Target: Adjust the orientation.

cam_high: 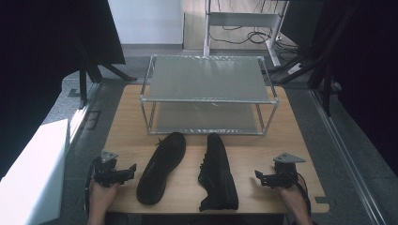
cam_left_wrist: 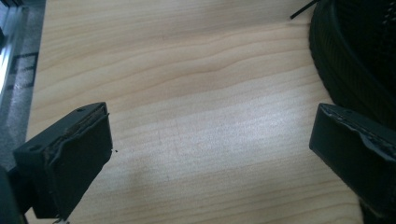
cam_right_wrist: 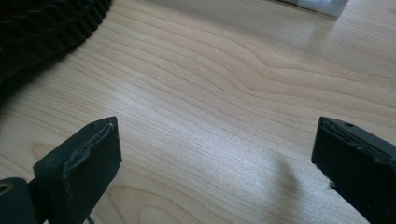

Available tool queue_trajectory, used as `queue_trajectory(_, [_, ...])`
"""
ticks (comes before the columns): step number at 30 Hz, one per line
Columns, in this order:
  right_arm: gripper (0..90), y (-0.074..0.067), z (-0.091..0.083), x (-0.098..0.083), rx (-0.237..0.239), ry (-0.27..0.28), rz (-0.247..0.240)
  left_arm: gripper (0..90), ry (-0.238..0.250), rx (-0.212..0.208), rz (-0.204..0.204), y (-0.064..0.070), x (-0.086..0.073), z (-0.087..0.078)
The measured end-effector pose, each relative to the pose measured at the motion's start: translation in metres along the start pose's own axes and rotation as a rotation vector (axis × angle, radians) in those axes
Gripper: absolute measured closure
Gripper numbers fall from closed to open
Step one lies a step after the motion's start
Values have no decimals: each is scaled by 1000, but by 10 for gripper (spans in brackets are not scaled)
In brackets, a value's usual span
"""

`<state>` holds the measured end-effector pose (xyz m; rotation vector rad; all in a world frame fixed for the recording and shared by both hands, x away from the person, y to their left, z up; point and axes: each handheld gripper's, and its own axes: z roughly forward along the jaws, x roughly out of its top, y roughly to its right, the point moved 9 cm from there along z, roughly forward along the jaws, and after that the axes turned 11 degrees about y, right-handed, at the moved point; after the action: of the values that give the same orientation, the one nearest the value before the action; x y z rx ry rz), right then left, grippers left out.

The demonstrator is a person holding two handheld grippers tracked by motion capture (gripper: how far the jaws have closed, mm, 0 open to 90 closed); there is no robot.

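Observation:
Two black shoes lie on the wooden table (cam_high: pixel 263 150). The left shoe (cam_high: pixel 162 166) lies on its side with its sole showing, and the right shoe (cam_high: pixel 217 173) stands upright beside it. My left gripper (cam_high: pixel 129 171) rests near the table's front left, open, with bare wood between its jaws; the left shoe's ribbed sole (cam_left_wrist: pixel 359 60) lies just to its right. My right gripper (cam_high: pixel 259 178) rests at the front right, open over bare wood, with the right shoe's sole edge (cam_right_wrist: pixel 42 28) to its left.
A two-tier metal rack (cam_high: pixel 209 93) with frosted shelves stands at the back of the table, both shelves bare. A white box (cam_high: pixel 33 173) sits off the table's left edge. Desk legs and cables (cam_high: pixel 248 28) lie on the floor beyond.

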<state>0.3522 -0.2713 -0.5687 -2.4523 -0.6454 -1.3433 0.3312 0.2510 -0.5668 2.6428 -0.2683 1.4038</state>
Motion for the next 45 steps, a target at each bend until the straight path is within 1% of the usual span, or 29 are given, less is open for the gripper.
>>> queue_trajectory(4, [34, -2, 1, -1, 6, -11, -12, 0, 5, 5, 11, 1, 1, -1])
queue_trajectory(7, [40, -4, 1, 0, 9, -5, -14, 0, 19, 8, 15, 1, 3, -2])
queue_trajectory(9, [42, -4, 1, 0, 11, -4, -13, 0, 25, 7, 12, 1, 4, -2])
queue_trajectory(10, [43, -5, 1, 0, 14, -6, -14, 0, 36, 9, 5, 1, 6, -3])
queue_trajectory(13, [44, -4, 1, 1, 14, 2, -14, 0, 40, 10, -1, 1, 7, -3])
queue_trajectory(18, [45, -5, 1, 1, 16, 8, -13, 4, 33, 6, -14, 2, 7, -3])
queue_trajectory(19, [45, -5, 1, 1, 17, 8, -13, 6, 21, 7, -10, 3, 6, -3])
queue_trajectory(22, [45, -5, 2, 1, 17, 9, -13, 6, 10, 10, -4, 3, 4, -1])
queue_trajectory(29, [45, -4, 1, 2, 10, 16, -8, 6, 12, 3, -3, 2, 5, -3])
queue_trajectory(34, [50, -4, 2, 1, 7, 8, -11, 6, 2, -8, 3, 3, 5, -3])
queue_trajectory(37, [51, -5, 2, 1, 7, 7, -11, 0, -11, -16, 10, 4, 2, -2])
queue_trajectory(38, [52, -5, 2, 0, 8, 6, -11, 0, -25, -21, 20, 5, 0, -1])
queue_trajectory(39, [53, -5, 3, 0, 8, 3, -11, 0, -40, -19, 43, 6, -4, 1])
queue_trajectory(40, [53, -5, 3, 0, 8, 3, -11, 0, -40, -19, 43, 6, -4, 1])
queue_trajectory(41, [54, -6, 3, 0, 8, 4, -12, 0, -51, -27, 64, 8, -6, 3])
queue_trajectory(45, [57, -6, 3, 0, 9, 2, -11, 0, -60, -37, 87, 11, -7, 5])
